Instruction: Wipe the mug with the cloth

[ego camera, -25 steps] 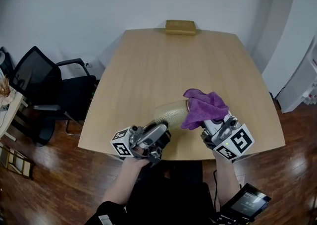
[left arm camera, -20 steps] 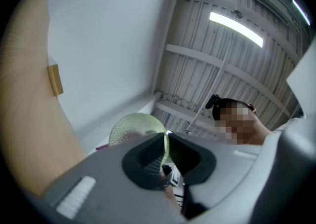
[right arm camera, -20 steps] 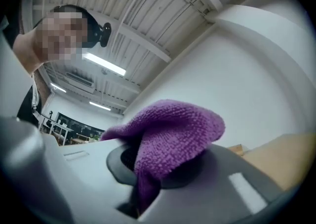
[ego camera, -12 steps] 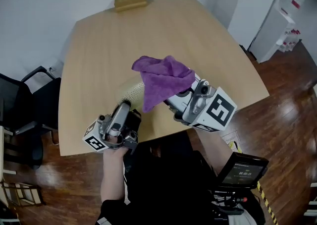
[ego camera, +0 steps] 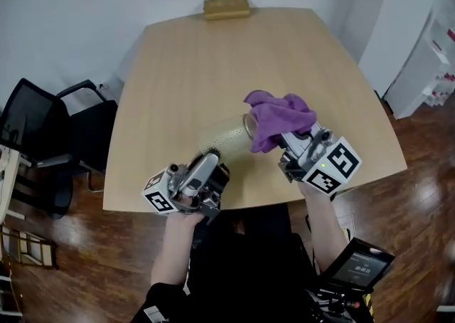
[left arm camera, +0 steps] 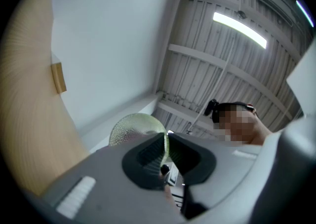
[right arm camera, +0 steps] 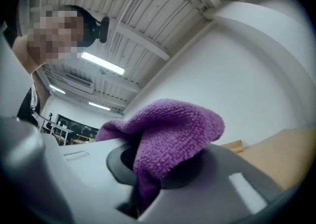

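Nearest, at lower centre of the head view, the left gripper [ego camera: 213,165] is clamped on the thin wall of the mug [ego camera: 227,136]. This pale green, textured vessel is held on its side over the worktop [ego camera: 185,65], with its mouth toward the right of the frame. Just beside it, the right gripper [ego camera: 288,142] is closed on a fold of the purple cloth [ego camera: 276,112], whose bunched free end lies against the mug's mouth. Wiping appears to be under way at the rim. How much of the surface has been covered cannot be judged, and the outer wall probably remains. Farther off, a tan block [ego camera: 226,7] rests at the worktop's far edge. No brand or label is legible. A small screen [ego camera: 359,266] at lower right shows characters too small to read.
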